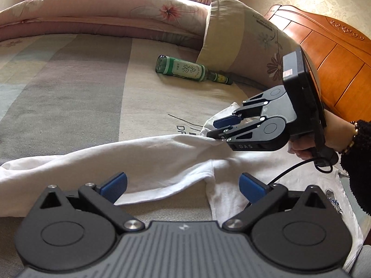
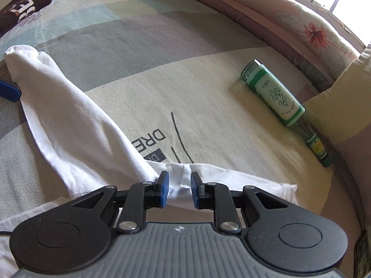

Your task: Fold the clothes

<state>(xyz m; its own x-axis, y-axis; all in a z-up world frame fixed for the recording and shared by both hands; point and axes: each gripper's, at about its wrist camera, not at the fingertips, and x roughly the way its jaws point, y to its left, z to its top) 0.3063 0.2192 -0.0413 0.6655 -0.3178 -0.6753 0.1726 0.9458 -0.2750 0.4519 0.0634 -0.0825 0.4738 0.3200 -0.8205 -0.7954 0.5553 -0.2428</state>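
Note:
A white T-shirt (image 1: 148, 157) lies rumpled on the bed, its long fold running left to right; it also shows in the right wrist view (image 2: 69, 120). My left gripper (image 1: 183, 185) is open and empty, hovering just above the shirt's near edge. My right gripper (image 2: 177, 188) has its jaws narrowly apart with a bunched part of the shirt between the blue pads. In the left wrist view the right gripper (image 1: 216, 129) sits at the shirt's far right end, cloth gathered at its tips.
A green glass bottle (image 1: 190, 69) lies on the striped bedsheet (image 1: 69, 88) near a floral pillow (image 1: 245, 44). A rolled quilt (image 1: 104, 11) lines the far side. A wooden headboard (image 1: 336, 58) stands right. A dark garment (image 2: 20, 9) lies far left.

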